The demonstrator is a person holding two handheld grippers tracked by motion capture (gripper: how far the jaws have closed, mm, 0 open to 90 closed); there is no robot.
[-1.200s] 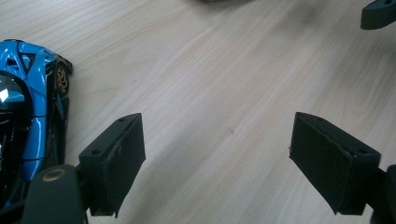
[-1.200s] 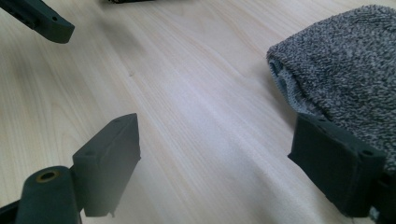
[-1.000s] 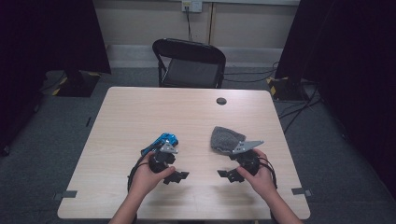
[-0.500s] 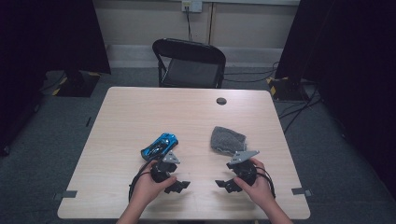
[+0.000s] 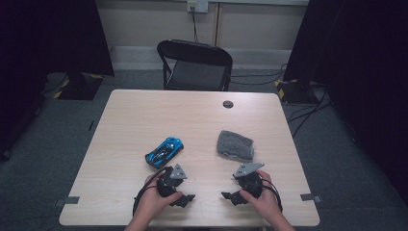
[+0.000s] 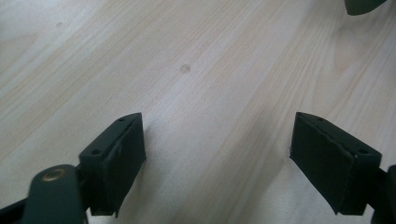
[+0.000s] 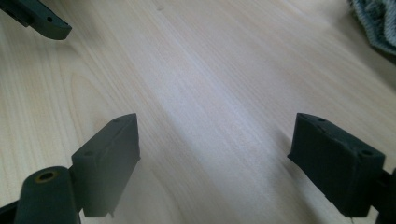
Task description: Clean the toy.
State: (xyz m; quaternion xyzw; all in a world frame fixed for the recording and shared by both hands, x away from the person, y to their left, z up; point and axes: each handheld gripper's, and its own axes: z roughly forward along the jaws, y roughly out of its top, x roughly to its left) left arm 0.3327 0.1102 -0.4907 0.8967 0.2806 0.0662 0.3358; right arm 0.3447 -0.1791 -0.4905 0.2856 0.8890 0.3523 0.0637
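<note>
toy car (image 5: 164, 152), cloth (image 5: 235, 145) mid-table; both claws (image 5: 184, 197) (image 5: 229, 196) open near front edge

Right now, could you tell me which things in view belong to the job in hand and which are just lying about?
Job in hand:
- blue toy car, just ahead of the left gripper
- grey cloth, just ahead of the right gripper
Both grippers are open and hold nothing.

Lying about:
- black folding chair behind the table
- black round cap at the table's far edge

Right tool (image 7: 217, 161) agape over bare table (image 7: 210, 70).
</note>
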